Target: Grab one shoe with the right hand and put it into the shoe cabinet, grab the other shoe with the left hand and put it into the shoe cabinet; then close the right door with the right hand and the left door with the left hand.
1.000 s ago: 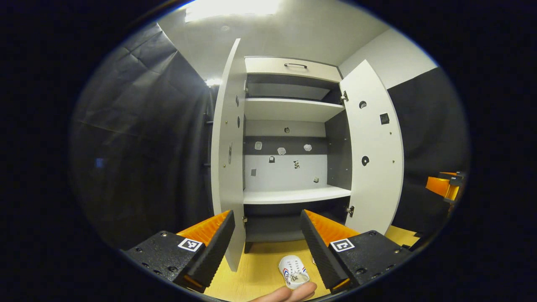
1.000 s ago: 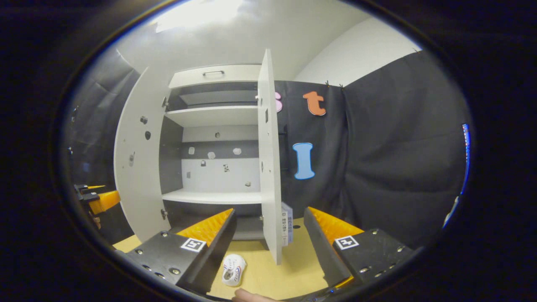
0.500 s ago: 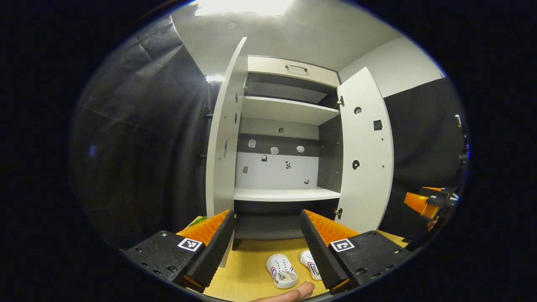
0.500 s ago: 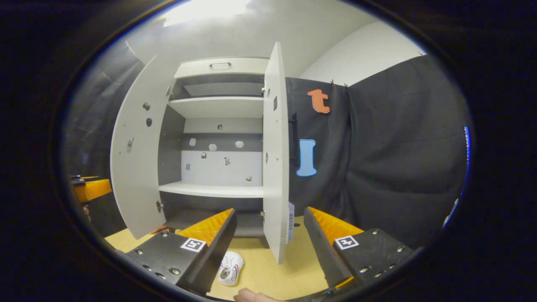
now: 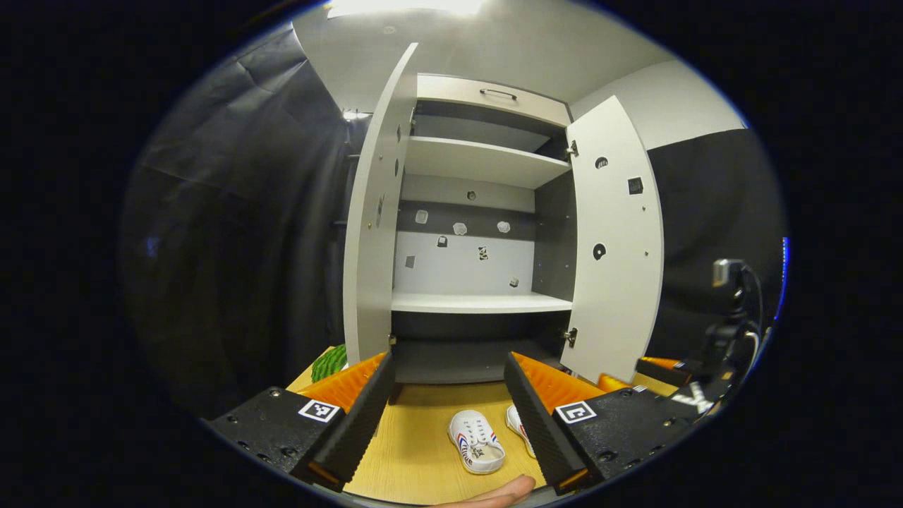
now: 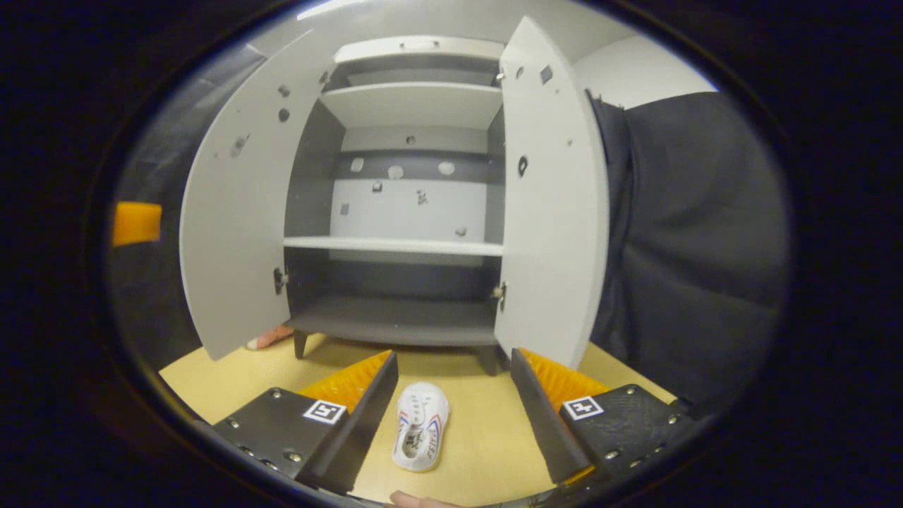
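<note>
Nothing of the task is done yet, judging by how things lie. The two small white canvas shoes with red and blue side stripes sit side by side on the pale yellow wooden worktop, in front of the cabinet rather than inside it. In the left gripper view one shoe [image 5: 477, 451] lies at about 6 o'clock between the fingers, and the second shoe [image 5: 517, 437] is just beside it toward 5 o'clock, partly hidden by a finger. In the right gripper view a white shoe [image 6: 422, 435] lies at 6 o'clock, between the fingers of the right tongs [image 6: 451, 416], which stand spread wide and hold nothing. The left tongs [image 5: 446, 416] are likewise spread apart and empty.

Beyond the shoes stands the tall white shoe cabinet with grey shelves [image 6: 395, 245], its shelves bare. Its left door [image 5: 370, 233] and right door [image 5: 615, 240] both hang wide open.

What is left is everything: the right-hand grasp and placing of one shoe, the same by the left hand, then shutting each door. The right tongs look best lined up for a first grasp.
</note>
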`<state>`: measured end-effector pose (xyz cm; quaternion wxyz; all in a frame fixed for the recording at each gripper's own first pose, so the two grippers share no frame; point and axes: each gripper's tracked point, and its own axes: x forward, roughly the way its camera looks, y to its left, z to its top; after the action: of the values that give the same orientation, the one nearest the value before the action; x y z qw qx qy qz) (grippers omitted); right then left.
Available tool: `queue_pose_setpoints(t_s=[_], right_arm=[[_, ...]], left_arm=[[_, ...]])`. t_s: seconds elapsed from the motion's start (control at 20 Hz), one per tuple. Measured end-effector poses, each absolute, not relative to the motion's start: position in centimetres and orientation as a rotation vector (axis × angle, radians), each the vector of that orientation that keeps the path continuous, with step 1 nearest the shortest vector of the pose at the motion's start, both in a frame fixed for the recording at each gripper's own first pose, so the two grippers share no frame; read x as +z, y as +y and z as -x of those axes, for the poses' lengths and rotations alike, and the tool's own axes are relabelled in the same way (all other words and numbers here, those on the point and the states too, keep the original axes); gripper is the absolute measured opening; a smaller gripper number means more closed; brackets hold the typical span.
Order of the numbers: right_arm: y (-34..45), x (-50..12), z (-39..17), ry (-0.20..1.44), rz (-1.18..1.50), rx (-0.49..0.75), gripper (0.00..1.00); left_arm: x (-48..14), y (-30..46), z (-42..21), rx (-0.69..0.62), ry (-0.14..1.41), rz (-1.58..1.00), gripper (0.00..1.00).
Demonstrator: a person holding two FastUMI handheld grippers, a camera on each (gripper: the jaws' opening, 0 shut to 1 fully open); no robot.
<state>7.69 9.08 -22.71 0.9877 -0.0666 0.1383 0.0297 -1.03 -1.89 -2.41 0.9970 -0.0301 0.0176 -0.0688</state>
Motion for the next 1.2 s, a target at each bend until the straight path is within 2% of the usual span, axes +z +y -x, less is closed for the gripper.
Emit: queue_pose_setpoints(t_s=[0.3, 0.5, 0.55, 0.6, 0.65, 0.8, 0.85, 0.9, 1.0, 1.2], right_arm=[[12.6, -35.8, -10.3, 0.530, 0.163, 0.101, 0.95], [12.8, -40.1, -11.0, 0.634, 0.111, 0.083, 0.96], [13.1, -41.4, -11.2, 0.653, 0.116, 0.090, 0.89], [13.3, -42.3, -11.1, 0.672, 0.131, 0.096, 0.82], [13.3, -42.8, -11.3, 0.676, 0.153, 0.087, 0.81], [13.5, -43.0, -11.0, 0.646, 0.217, 0.093, 0.81], [13.5, -43.1, -10.7, 0.635, 0.232, 0.102, 0.81], [13.6, -43.2, -10.3, 0.632, 0.244, 0.111, 0.82], [14.0, -42.9, -9.9, 0.612, 0.263, 0.133, 0.81], [14.0, -43.6, -10.3, 0.626, 0.218, 0.098, 0.81]], left_arm=[[-2.8, -0.3, 1.5, -0.113, 0.029, 0.054, 0.95], [-3.3, 0.2, 1.6, -0.117, 0.027, 0.049, 0.95], [-3.5, 0.5, 1.6, -0.112, 0.030, 0.051, 0.95], [-3.7, 0.7, 1.5, -0.103, 0.033, 0.054, 0.95], [-3.9, 0.7, 1.4, -0.102, 0.040, 0.052, 0.95], [-4.7, 0.5, 1.4, -0.117, 0.058, 0.056, 0.96], [-4.8, 0.6, 1.4, -0.119, 0.059, 0.059, 0.92], [-4.9, 0.7, 1.5, -0.119, 0.059, 0.058, 0.96], [-5.0, 1.1, 1.6, -0.118, 0.058, 0.061, 0.96], [-5.4, 1.3, 1.7, -0.131, 0.057, 0.071, 0.95]])
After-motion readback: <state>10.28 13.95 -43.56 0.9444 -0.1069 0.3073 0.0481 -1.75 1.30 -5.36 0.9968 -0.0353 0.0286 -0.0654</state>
